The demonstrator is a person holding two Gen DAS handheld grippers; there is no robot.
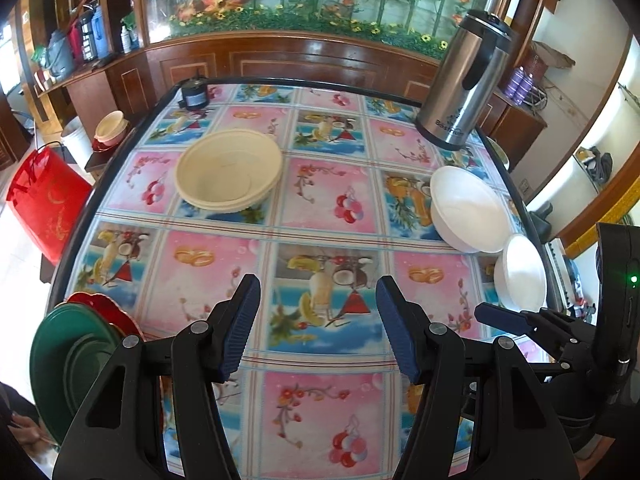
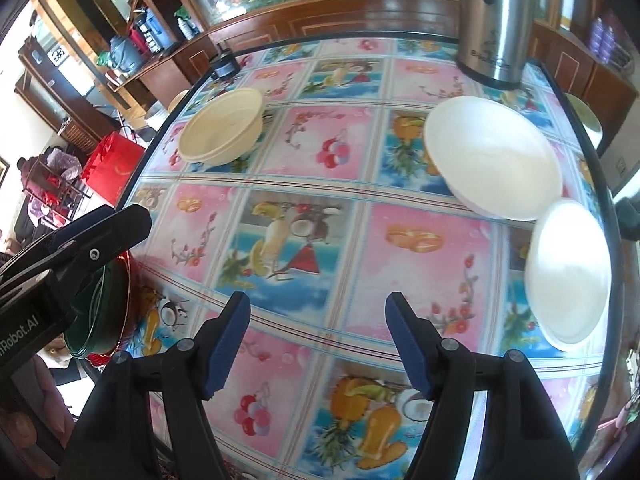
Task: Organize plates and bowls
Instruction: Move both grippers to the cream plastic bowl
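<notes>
Progress: early, I judge | my left gripper (image 1: pixel 318 324) released, empty | my right gripper (image 2: pixel 318 344) empty, jaws opening | green plates (image 1: pixel 68 360) stacked at table's (image 1: pixel 328 216) near-left corner | cream bowls (image 1: pixel 229 176) nested far-left | white bowls (image 2: pixel 494 156) side by side along right edge, unstacked.

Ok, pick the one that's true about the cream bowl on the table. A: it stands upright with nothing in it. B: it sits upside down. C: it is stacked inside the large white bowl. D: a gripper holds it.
A: the cream bowl stands open side up on the patterned tablecloth, its inside bare, apart from the large white bowl and from both grippers.
</notes>
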